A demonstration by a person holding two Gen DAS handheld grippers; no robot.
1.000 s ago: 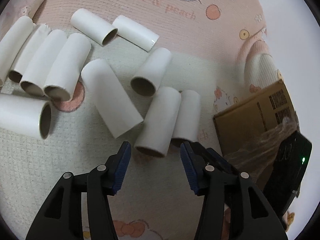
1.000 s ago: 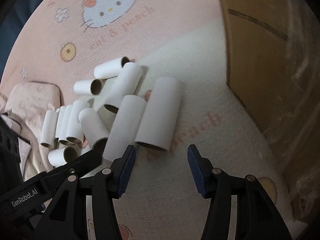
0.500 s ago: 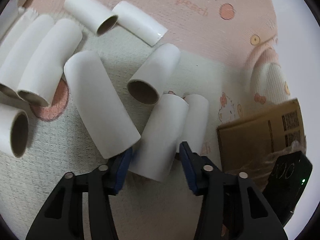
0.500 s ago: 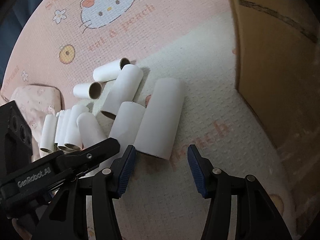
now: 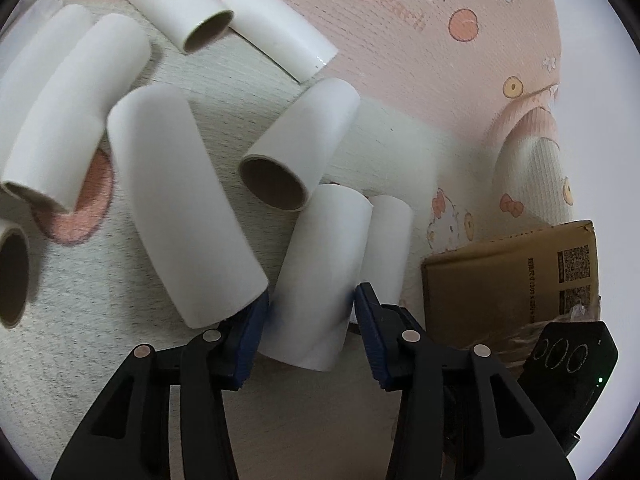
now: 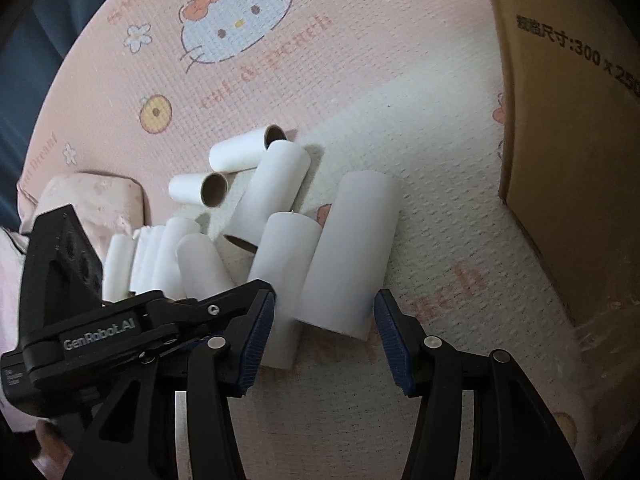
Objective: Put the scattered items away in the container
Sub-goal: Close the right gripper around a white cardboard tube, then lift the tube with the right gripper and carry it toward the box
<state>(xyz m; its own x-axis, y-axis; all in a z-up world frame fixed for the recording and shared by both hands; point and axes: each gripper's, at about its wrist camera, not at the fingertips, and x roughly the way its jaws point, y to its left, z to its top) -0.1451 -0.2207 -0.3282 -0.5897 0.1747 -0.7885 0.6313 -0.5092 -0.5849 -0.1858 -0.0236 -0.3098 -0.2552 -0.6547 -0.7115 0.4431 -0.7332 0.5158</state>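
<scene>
Several white cardboard tubes lie scattered on a pink cartoon-cat mat (image 5: 400, 20). My left gripper (image 5: 310, 312) has its blue pads against both sides of one upright-lying tube (image 5: 324, 256), near its close end. That same tube (image 6: 286, 264) shows in the right wrist view with a left finger (image 6: 228, 304) beside it. My right gripper (image 6: 325, 320) stands open. The near end of a wider tube (image 6: 352, 248) sits between its tips with small gaps on each side. The cardboard box (image 6: 568, 160) stands to the right, also visible as the box (image 5: 508, 280).
More tubes crowd the left: a long one (image 5: 180, 208) lies right against the left pad, and an open-ended one (image 5: 296, 152) sits just beyond. A pink cushion (image 6: 92, 196) lies at the mat's left edge. The right gripper's black body (image 5: 568, 360) is close on the right.
My left gripper has come forward and down over the tube, and its jaws have narrowed onto it. The right gripper has edged slightly closer to the wider tube.
</scene>
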